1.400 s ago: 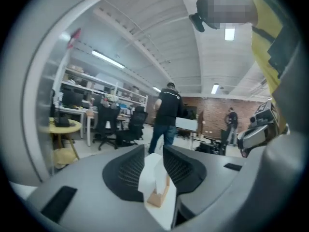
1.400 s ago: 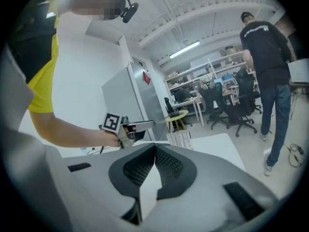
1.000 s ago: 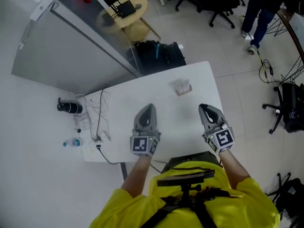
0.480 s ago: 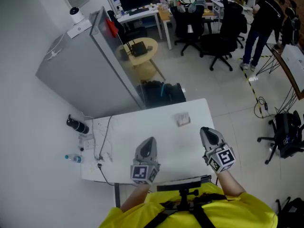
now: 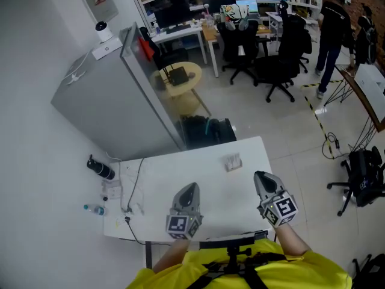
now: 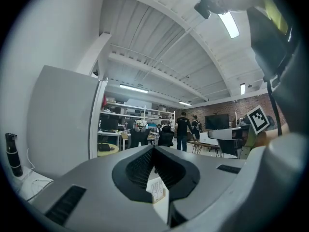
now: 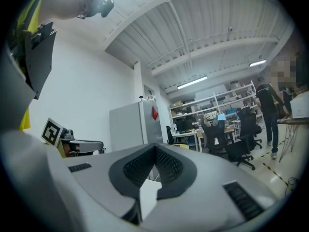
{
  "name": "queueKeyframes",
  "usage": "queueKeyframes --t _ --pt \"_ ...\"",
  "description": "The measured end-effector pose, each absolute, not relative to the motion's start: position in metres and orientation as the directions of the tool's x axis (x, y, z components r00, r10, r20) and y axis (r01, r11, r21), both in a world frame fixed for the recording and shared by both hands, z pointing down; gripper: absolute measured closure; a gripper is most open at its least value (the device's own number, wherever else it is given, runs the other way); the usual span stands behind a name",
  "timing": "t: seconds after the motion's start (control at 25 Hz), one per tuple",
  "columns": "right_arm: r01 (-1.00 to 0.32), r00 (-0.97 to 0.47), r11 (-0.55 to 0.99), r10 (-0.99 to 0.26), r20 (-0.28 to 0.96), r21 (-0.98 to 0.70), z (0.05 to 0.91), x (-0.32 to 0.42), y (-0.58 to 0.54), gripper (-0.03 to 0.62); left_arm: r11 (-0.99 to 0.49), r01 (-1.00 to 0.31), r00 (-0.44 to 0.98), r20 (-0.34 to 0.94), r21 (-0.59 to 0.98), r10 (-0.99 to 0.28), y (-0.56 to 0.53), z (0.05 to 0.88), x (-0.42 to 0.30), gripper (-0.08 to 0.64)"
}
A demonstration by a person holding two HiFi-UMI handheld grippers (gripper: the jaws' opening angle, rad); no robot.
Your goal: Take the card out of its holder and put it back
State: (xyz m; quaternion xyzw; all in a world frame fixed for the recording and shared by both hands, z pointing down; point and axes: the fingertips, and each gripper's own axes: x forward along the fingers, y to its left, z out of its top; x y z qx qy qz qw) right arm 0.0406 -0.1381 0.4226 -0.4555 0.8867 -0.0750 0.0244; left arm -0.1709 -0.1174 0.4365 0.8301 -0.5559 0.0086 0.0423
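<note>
Left gripper [image 5: 192, 186], right gripper [image 5: 258, 175] shut (empty); card [image 6: 156, 187] upright in holder [image 6: 161, 195].

**No words legible; only coded markers**

A black-and-white square marker [image 5: 178, 224] stood on the cube of the left gripper [image 5: 190, 188]; a second marker [image 5: 281, 210] stood on the cube of the right gripper [image 5: 260, 177]; both were block patterns, not letters or numbers; the card [image 5: 232, 162], near the table's [image 5: 156, 179] far edge toward its right corner, bore faint lines of print too small to read; a wall notice [image 5: 99, 0] carried a red mark, its wording illegible.
</note>
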Motion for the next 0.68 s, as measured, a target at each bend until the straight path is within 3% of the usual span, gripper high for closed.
queueKeyframes --t 0.68 --pt "-0.810 -0.578 0.565 -0.815 0.047 -0.157 0.438 0.040 -0.136 0.588 -0.393 -0.918 0.397 0.099 0.059 -0.912 -0.112 0.452 -0.162 0.555"
